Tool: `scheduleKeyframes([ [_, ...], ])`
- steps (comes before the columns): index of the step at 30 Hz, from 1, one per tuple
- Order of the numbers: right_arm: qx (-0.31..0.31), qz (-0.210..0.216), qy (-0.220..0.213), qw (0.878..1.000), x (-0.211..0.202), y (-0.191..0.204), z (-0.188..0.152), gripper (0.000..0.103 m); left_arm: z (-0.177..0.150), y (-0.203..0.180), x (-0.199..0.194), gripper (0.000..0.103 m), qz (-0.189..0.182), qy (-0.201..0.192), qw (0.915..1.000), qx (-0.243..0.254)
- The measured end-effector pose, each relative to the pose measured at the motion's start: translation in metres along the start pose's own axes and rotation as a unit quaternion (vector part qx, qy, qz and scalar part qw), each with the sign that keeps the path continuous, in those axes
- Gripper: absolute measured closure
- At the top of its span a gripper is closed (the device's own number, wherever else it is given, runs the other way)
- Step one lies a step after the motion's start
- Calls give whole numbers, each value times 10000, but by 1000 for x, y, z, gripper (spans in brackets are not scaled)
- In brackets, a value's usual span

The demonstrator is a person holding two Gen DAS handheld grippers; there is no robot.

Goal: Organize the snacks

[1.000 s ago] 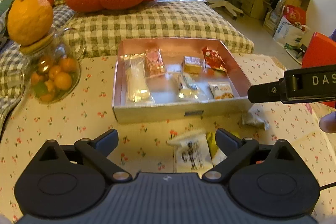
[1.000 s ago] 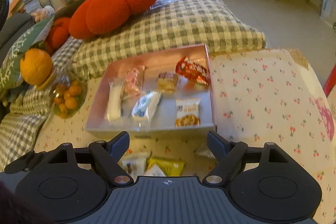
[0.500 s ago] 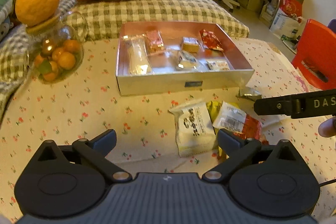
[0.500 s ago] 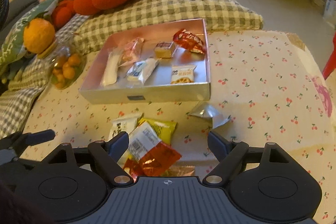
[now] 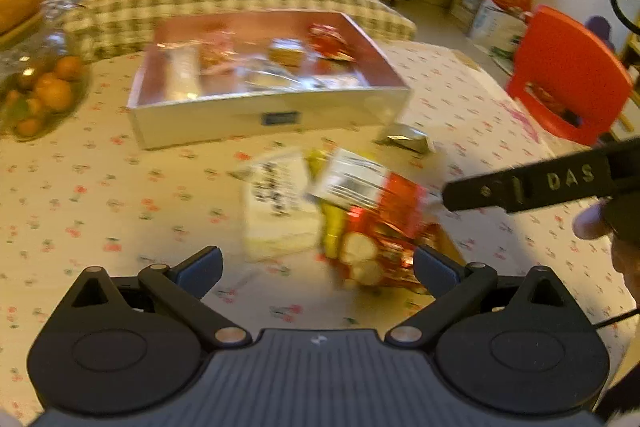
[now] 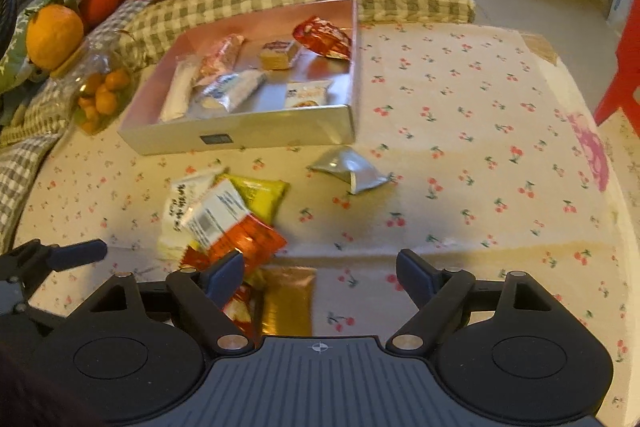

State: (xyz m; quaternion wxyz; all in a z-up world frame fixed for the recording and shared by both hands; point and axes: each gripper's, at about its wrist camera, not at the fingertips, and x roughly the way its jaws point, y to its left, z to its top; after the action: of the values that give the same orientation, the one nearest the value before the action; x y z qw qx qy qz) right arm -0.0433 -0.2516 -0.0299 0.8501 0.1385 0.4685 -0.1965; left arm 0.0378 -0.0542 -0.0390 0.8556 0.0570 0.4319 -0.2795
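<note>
Two grippers, left [image 5: 316,261] and right [image 6: 320,271], both with fingers wide apart, holding nothing. Snack pile [image 6: 224,215] on tablecloth [image 6: 480,131] near front of tray [image 6: 240,135]. Silver packet [image 6: 350,171] lies apart, right of pile. Several snacks inside tray.

Occluded and blurred regions
Left wrist view motion-blurred: tray [image 5: 264,115] contents indistinct. At 6 o'clock, gold packet [image 6: 286,301] partly hidden behind right gripper [image 6: 320,273].
</note>
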Motion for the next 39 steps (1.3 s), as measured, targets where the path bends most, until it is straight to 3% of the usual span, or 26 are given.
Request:
scheduleKeyframes([
  [8,117,-65,131,9998,0,-18,-5,18,-3,-23,15,12,-225,-27,9997,104],
  [12,111,-26,253,9996,3,-20,-9,18,-3,-29,21,31,-245,73,9996,130],
  [18,29,-4,364,9993,6,-18,-12,18,-3,-30,19,45,-119,95,9996,218],
  [19,25,8,379,9993,6,-18,-12,18,-3,-29,17,52,-131,100,9996,232],
  [32,-78,266,721,9970,19,-1,-25,18,-11,-6,1,54,23,294,9993,208],
  [39,-442,121,568,9973,20,20,-35,18,-23,14,-10,54,183,323,9991,187],
])
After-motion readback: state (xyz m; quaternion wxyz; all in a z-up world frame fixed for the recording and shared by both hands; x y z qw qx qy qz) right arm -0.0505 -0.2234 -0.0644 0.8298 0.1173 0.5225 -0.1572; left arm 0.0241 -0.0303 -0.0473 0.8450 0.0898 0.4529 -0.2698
